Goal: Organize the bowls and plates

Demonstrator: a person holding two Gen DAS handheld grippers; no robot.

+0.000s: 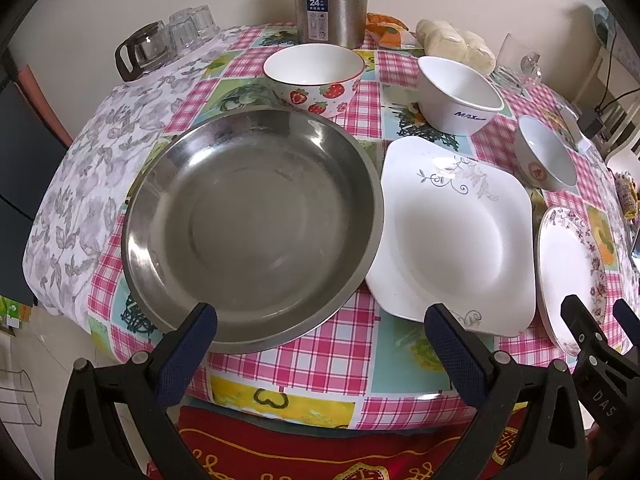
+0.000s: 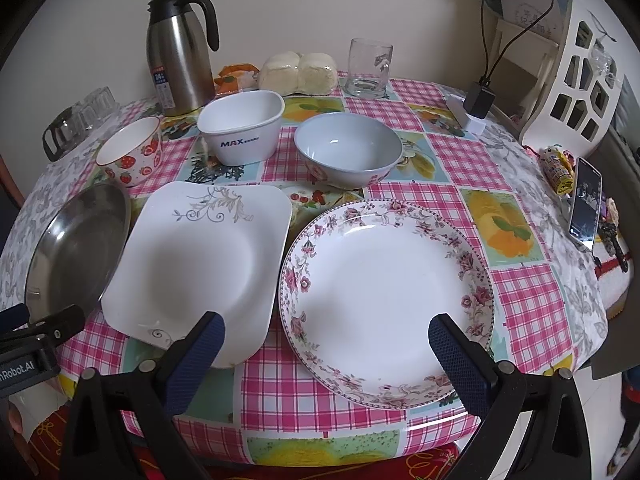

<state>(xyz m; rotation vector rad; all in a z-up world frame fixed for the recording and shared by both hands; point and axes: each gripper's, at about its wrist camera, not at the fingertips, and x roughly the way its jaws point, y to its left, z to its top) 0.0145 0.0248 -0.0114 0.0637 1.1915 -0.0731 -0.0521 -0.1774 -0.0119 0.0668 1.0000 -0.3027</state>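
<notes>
Seen from the left wrist, the left tool (image 1: pixel 320 332) is held spread wide and empty at the near edge of the bench (image 1: pixel 304 364), with its fingers set either side of the steel pan (image 1: pixel 252 224). The pan lies at the near left, its rim touching or just overlapping the square plate (image 1: pixel 456 236) beside it. If the pan were lifted or slid carelessly, the square plate could be dragged along or tipped toward the near edge. The smooth, thin steel rim could also slip from a shallow pinch. Behind, the strawberry bowl (image 1: pixel 316 80) stands just beside the pan's far rim and could be knocked by a forward push. The MAX bowl (image 1: pixel 460 96) stands toward the far edge.

From the right wrist, the right tool (image 2: pixel 326 344) is likewise spread and empty, framing the floral plate (image 2: pixel 384 296) at the near right edge. That plate lies flat, so little is offered for a grip; a finger would have to be worked under its rim, and the plate could be pushed off the near edge instead. The grey bowl (image 2: pixel 348 156) stands behind it. A phone (image 2: pixel 586 200) leans at the right edge and could be toppled by a wide swing.
</notes>
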